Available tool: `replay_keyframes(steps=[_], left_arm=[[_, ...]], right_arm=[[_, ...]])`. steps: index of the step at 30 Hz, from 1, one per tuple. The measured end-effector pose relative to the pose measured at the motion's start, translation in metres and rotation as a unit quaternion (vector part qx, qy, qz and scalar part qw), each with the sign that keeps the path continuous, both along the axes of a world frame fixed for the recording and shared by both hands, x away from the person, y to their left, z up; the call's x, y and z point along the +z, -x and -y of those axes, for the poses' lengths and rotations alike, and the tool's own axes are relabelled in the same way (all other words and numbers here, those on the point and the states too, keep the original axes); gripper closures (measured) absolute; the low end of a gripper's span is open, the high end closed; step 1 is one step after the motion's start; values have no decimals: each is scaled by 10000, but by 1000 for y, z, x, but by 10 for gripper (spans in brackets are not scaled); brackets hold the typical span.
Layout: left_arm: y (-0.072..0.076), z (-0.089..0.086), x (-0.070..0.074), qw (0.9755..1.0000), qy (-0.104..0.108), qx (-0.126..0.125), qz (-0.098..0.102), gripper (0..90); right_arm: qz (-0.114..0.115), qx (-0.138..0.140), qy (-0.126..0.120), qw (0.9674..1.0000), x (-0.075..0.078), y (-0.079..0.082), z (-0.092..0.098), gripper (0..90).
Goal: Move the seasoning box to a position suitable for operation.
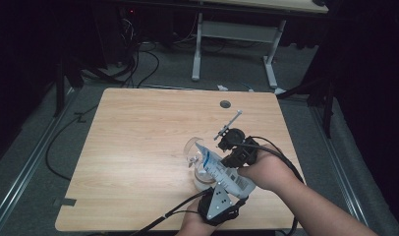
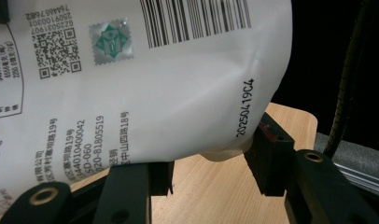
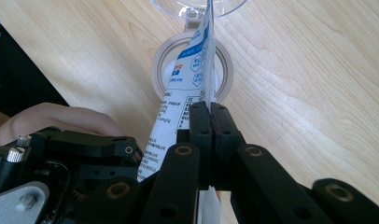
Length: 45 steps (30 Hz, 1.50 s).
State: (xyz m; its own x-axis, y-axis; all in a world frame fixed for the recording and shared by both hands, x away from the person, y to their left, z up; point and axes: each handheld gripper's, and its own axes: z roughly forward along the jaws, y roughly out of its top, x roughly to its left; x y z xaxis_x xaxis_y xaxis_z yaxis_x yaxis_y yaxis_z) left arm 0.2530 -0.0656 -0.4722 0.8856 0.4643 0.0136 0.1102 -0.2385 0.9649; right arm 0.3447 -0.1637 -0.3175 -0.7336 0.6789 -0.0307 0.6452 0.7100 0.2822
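Observation:
A white pouch [image 1: 222,172] with blue print and a barcode is held tilted above the table between both grippers. My left gripper [image 1: 229,192] has its jaws closed on the pouch's fat lower end [image 2: 155,93], pads against its sides. My right gripper [image 3: 210,121] is shut on the pouch's thin side edge [image 3: 178,93], and from above it [image 1: 226,158] sits on the right of the pouch. The pouch's upper corner reaches the bowl of a clear stemmed glass [image 1: 191,147], whose round pale foot [image 3: 159,70] rests on the wood below.
The wooden table [image 1: 138,137] has a small round hole [image 1: 225,103] near its far edge. Beyond it stand the white legs of another desk [image 1: 196,49], with cables on the grey floor [image 1: 65,132] at the left.

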Motion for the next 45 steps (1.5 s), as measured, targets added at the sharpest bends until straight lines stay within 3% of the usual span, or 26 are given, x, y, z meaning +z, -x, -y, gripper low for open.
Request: replay_keyframes(steps=[45], left_arm=[[0,1,4,9999,121,6,0,568]], right_arm=[[25,11,41,10000,3,1,-3,896]])
